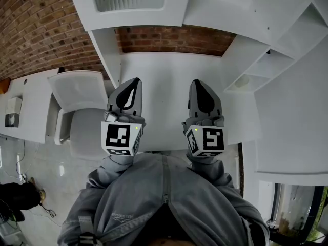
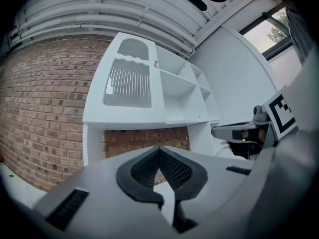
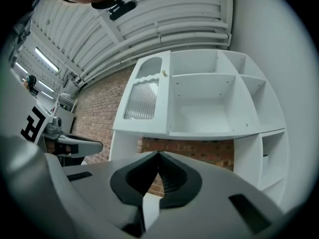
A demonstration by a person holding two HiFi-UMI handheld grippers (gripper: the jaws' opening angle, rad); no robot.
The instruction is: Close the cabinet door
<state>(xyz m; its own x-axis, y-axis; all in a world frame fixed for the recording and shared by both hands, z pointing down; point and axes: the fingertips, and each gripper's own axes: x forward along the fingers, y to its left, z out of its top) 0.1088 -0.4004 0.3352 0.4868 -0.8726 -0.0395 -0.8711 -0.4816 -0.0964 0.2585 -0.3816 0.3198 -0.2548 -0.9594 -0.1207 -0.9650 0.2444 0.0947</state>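
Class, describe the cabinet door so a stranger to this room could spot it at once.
Find the white shelf unit against the brick wall. The cabinet door fronts its upper left section. Unlike the open compartments beside it, it has a ribbed pane and a small knob.

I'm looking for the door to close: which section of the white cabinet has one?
The top-left one: it carries a ribbed-glass door with a small knob, while the sections to its right are bare open shelves.
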